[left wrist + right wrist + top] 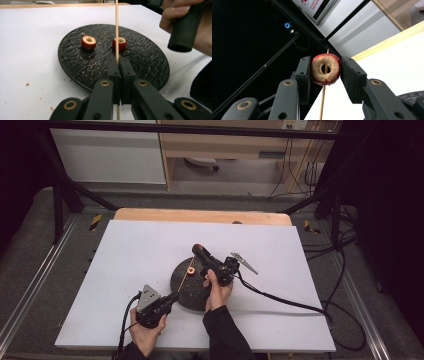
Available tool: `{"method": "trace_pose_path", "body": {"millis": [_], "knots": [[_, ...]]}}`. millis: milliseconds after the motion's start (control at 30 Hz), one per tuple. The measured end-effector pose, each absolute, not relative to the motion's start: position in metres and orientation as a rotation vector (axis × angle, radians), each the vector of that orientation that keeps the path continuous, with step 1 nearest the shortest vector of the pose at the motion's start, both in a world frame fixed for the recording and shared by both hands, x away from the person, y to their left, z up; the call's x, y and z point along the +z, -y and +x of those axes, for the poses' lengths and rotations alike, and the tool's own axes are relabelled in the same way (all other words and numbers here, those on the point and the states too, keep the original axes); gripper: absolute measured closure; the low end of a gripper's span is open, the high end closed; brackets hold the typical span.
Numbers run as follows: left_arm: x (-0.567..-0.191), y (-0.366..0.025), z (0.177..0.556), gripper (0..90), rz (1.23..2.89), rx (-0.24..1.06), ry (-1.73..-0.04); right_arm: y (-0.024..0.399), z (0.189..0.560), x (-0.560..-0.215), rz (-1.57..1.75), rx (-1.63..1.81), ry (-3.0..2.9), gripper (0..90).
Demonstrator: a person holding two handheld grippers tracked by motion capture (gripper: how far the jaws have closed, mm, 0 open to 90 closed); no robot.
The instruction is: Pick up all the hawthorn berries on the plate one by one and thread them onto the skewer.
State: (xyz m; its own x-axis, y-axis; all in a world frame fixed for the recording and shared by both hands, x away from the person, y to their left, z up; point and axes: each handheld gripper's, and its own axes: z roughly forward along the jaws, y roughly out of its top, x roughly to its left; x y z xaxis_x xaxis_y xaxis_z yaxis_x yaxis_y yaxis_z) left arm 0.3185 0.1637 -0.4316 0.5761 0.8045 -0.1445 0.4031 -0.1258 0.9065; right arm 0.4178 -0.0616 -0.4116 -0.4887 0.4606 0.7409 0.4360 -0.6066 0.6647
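Above a white table [125,270], threading of hollowed red fruit onto a wooden skewer [116,27]. Clamped tight on the skewer's lower part, the left gripper [117,61], jaws pressed together with the stick rising upright between them. Pinched between the jaws of the right gripper [325,70], a cored red fruit slice [325,69], pale flesh facing the camera, with the skewer passing through its central hole and its tip showing just above the rim. In the high view, at the near edge of the table, the left gripper [172,298] in the left hand [147,332], skewer [186,275] slanting up and away over the plate to the slice [190,270] at the right gripper [196,251], held in the right hand [217,290].

Below, on the table, a round black textured plate [75,60], strewn with pale crumbs. On the plate's far half, two more cored red fruit pieces, one to the left of the skewer [88,42], one partly behind it [121,43], hollow tops up, apart from each other. More crumbs scattered on the white surface beside the plate. Trailing off to the right across the table, the right gripper's black cable [280,300].
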Motion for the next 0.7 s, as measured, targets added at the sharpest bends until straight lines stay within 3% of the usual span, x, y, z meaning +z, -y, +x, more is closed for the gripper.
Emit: {"method": "trace_pose_path", "body": {"millis": [700], "knots": [[-0.424, -0.154, 0.341, 88.4, 1.720, 0.468, -1.014, 0.055, 0.407, -0.427, 1.524, 2.230, -1.561, 61.3]]}}
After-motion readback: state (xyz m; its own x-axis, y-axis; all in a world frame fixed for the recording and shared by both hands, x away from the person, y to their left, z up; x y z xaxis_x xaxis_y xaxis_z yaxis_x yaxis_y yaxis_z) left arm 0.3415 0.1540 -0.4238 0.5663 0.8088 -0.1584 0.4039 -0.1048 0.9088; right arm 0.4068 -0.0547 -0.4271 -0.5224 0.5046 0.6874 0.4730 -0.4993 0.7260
